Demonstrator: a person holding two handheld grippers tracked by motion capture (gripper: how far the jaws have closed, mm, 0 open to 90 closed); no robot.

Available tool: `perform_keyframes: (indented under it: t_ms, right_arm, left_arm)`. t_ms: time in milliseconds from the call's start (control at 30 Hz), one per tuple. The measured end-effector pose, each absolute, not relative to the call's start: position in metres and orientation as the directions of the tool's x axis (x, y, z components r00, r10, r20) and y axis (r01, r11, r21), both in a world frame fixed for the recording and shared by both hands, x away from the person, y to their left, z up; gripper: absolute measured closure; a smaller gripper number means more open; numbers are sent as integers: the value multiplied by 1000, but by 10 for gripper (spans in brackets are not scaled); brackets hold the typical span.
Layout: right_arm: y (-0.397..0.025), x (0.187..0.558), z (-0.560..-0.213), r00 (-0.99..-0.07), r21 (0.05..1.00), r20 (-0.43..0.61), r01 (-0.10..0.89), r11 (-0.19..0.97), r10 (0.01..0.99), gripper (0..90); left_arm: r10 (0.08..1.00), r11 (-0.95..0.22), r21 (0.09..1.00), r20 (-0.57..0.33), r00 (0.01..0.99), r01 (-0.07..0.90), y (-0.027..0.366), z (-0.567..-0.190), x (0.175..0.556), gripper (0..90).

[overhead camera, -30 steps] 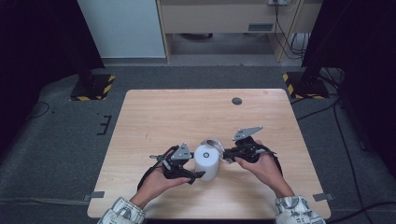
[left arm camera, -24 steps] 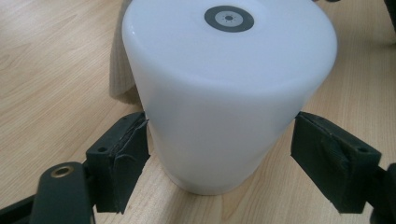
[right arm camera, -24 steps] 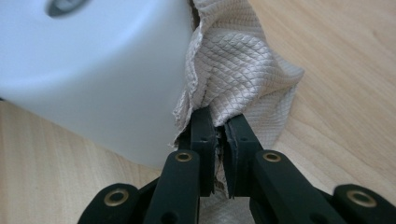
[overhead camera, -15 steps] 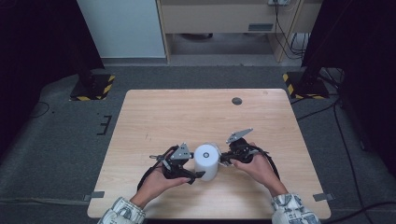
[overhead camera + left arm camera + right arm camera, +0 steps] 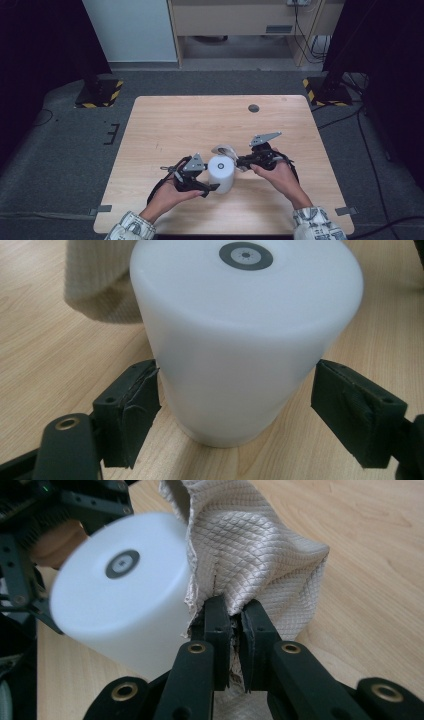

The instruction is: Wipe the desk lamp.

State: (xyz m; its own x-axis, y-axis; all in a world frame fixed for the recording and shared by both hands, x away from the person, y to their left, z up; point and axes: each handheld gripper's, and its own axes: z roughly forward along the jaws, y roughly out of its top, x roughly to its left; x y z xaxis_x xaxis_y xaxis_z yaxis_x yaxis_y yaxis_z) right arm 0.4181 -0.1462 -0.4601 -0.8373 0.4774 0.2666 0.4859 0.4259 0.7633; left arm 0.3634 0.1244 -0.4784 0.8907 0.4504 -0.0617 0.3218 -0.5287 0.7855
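A white cylinder with a small grey ring on its top stands upright on the wooden table, near the front middle. My left gripper is open around it; in the left gripper view the cylinder sits between the jaws, the left pad touching and the right pad a little off. Behind the cylinder lies a beige quilted cloth. My right gripper is shut on that cloth, pinching a fold right next to the cylinder. The cloth also lies behind the cylinder's left side.
A small dark round mark sits near the table's far right. Black stands with yellow-striped bases flank the table on the grey floor. The far half of the table is bare wood.
The cloth that lay against the cylinder's top has come away to the back, so the white top with its ring now shows. The right gripper shifted slightly; the left barely moved.
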Motion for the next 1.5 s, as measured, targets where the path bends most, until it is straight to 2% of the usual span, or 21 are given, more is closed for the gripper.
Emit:
perform_keyframes:
  t_ms: [367, 467, 667, 833, 1167, 1500]
  right_arm:
    - [-135, 422, -485, -828, 696, 239, 510, 505, 507, 841]
    - [-133, 419, -476, -833, 719, 213, 487, 496, 510, 841]
    - [-142, 416, -460, -841, 756, 230, 471, 455, 489, 840]
    - [-142, 416, -460, -843, 758, 229, 469, 454, 487, 841]
    - [-132, 422, -481, -831, 693, 224, 503, 517, 509, 840]
    - [-146, 412, -459, -840, 752, 224, 472, 460, 495, 840]
  left_arm:
    - [453, -531, 784, -59, 889, 322, 124, -479, 363, 191]
    - [454, -533, 782, -58, 889, 324, 124, -478, 363, 185]
    - [454, -533, 782, -57, 889, 322, 124, -479, 363, 185]
    - [454, -535, 781, -57, 889, 323, 124, -479, 364, 187]
    - [455, -536, 780, -54, 889, 322, 124, -479, 364, 183]
    - [454, -543, 777, -47, 890, 318, 123, -479, 364, 182]
